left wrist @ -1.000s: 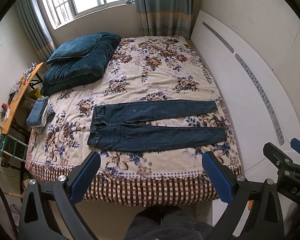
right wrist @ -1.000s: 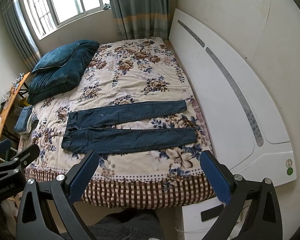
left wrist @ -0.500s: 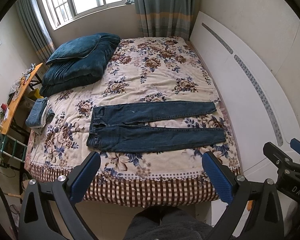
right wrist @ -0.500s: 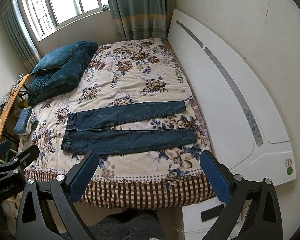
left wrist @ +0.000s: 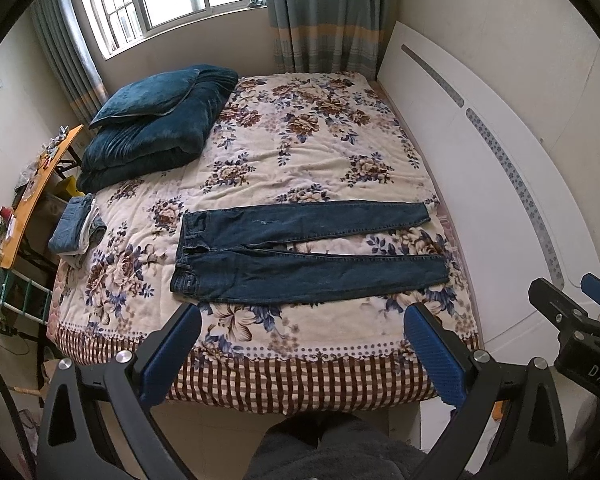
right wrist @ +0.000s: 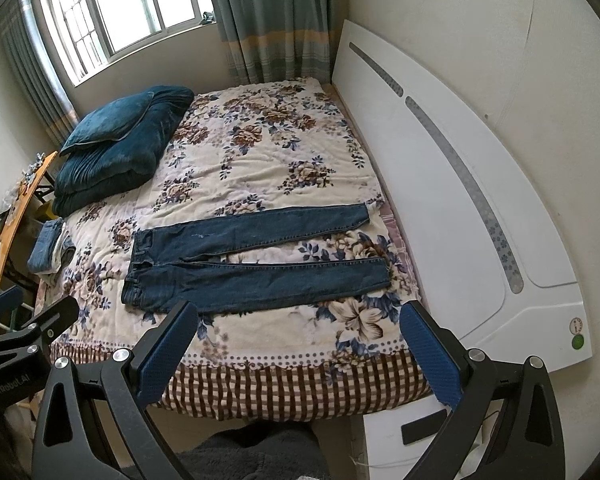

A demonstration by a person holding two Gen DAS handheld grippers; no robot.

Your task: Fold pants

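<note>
Dark blue jeans [left wrist: 300, 252] lie flat on the floral bedspread [left wrist: 300, 152], waistband to the left, both legs stretched to the right, slightly apart. They also show in the right wrist view [right wrist: 252, 264]. My left gripper [left wrist: 302, 340] is open and empty, held above the bed's near edge, short of the jeans. My right gripper [right wrist: 300, 340] is open and empty, also held back from the jeans. The right gripper shows at the right edge of the left wrist view [left wrist: 580, 320]; the left gripper shows at the left edge of the right wrist view [right wrist: 16, 332].
A teal pillow and folded duvet [left wrist: 156, 128] sit at the far left of the bed. A small stack of folded clothes [left wrist: 76, 228] lies at the left edge. A white headboard [left wrist: 480, 168] runs along the right. An orange table [left wrist: 32, 196] stands left of the bed.
Both views have shifted only slightly; the jeans lie as before and both grippers stay open.
</note>
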